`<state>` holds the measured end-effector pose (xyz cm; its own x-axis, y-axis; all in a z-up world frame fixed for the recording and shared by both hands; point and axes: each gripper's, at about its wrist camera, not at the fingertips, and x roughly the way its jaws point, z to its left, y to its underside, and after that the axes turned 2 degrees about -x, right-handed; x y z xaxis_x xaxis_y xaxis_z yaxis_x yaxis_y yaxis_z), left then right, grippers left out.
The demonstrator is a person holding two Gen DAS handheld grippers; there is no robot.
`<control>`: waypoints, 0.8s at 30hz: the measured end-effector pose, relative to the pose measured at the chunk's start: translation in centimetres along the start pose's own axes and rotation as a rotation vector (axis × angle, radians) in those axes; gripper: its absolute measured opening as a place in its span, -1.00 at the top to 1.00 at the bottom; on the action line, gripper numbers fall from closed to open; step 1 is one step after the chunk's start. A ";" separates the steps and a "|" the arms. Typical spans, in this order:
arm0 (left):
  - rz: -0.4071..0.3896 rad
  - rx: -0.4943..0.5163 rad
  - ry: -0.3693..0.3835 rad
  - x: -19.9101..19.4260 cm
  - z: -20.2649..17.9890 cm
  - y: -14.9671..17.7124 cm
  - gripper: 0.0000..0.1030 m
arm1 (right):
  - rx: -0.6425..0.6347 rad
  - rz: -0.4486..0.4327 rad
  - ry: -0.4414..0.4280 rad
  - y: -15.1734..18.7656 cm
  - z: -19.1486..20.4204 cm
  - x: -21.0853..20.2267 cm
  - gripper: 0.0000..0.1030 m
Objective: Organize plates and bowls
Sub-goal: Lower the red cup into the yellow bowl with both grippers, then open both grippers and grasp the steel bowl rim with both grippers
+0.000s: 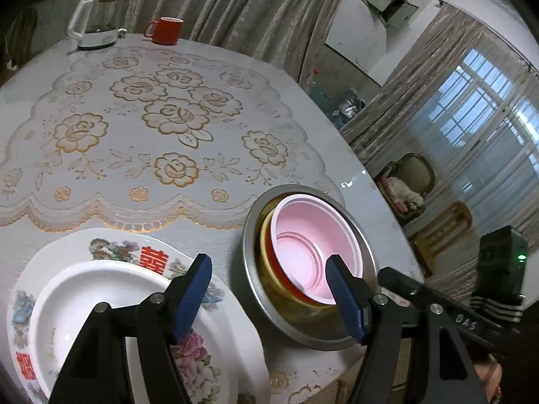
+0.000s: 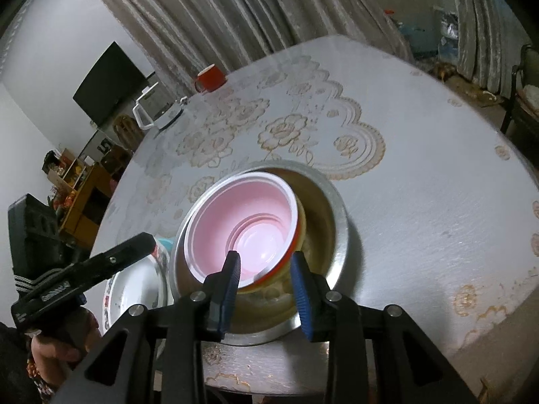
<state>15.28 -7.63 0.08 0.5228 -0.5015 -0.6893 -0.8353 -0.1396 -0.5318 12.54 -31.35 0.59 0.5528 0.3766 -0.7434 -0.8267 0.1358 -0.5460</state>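
Now three nested bowls and two stacked plates sit on the surface (image 1: 215,242).
Pink bowl (image 2: 242,225) tilts inside a yellow bowl (image 1: 264,252) and steel bowl (image 2: 333,222); white plate (image 1: 101,299) lies on floral plate (image 1: 114,245). Left gripper (image 1: 269,289) fingers apart, empty; right gripper (image 2: 266,277) fingers straddle the pink rim, apart.

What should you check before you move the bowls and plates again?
1. Pink bowl nested inside metal bowl: ok.
2. White plate stacked on flowered plate: ok.
3. Left gripper open and empty: ok.
4. Right gripper clear of the bowls: not ok, the pink bowl's rim sits between its fingers.
5. Red mug and kettle far from the stacks: ok.
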 end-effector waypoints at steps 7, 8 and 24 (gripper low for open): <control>-0.020 0.063 -0.093 -0.1 0.0 -0.2 -0.46 | 0.034 -0.024 0.043 0.1 -1.3 -0.8 0.36; -0.024 0.071 -0.107 -0.1 0.0 -0.2 -0.46 | 0.037 -0.023 0.046 0.2 -1.4 -0.7 0.35; 0.018 0.130 -0.133 0.5 1.0 -1.4 -0.43 | 0.101 0.008 0.062 0.5 -3.6 0.8 0.28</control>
<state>16.86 -6.84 -0.03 0.5334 -0.3845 -0.7534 -0.8199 -0.0159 -0.5724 12.93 -34.27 -1.68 0.5493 0.3207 -0.7716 -0.8355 0.2255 -0.5010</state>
